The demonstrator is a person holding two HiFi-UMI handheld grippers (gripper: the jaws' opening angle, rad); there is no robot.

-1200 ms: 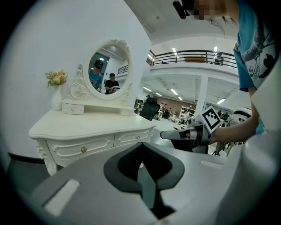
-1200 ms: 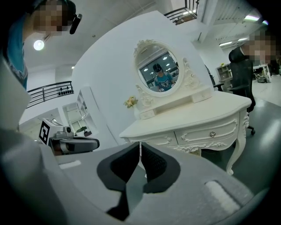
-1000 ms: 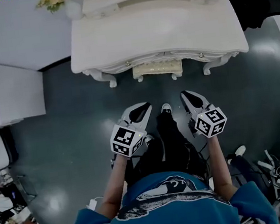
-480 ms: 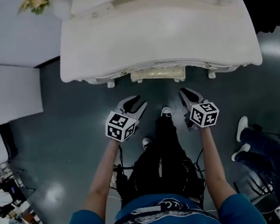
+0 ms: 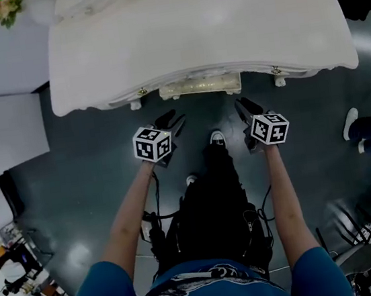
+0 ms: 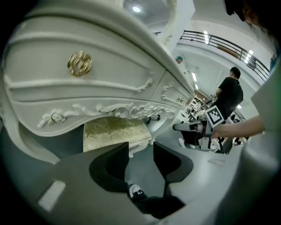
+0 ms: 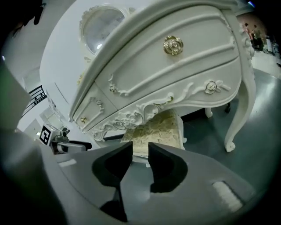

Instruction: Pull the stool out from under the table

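from above, in the head view, the white table (image 5: 197, 34) fills the top of the scene. the stool (image 5: 199, 86) is tucked under its front edge, with only a strip of its pale patterned seat showing. the left gripper (image 5: 169, 119) and the right gripper (image 5: 243, 106) are held low near that edge, one toward each side of the stool, touching neither it nor the table. a shoe (image 5: 217, 137) stands on the dark floor (image 5: 92, 163) between them.

along the left gripper view, the jaws have just been opening. they stand apart, with nothing held between them. the stool (image 6: 112, 132) lies beyond the tips, under the carved front of the table and below a gold knob (image 6: 79, 63).

along the right gripper view, the jaws have likewise just been opening. they show a narrower gap and clamp nothing. the stool (image 7: 158, 129) sits straight ahead past the tips, under the table, with a curved leg (image 7: 239, 110) at the right.
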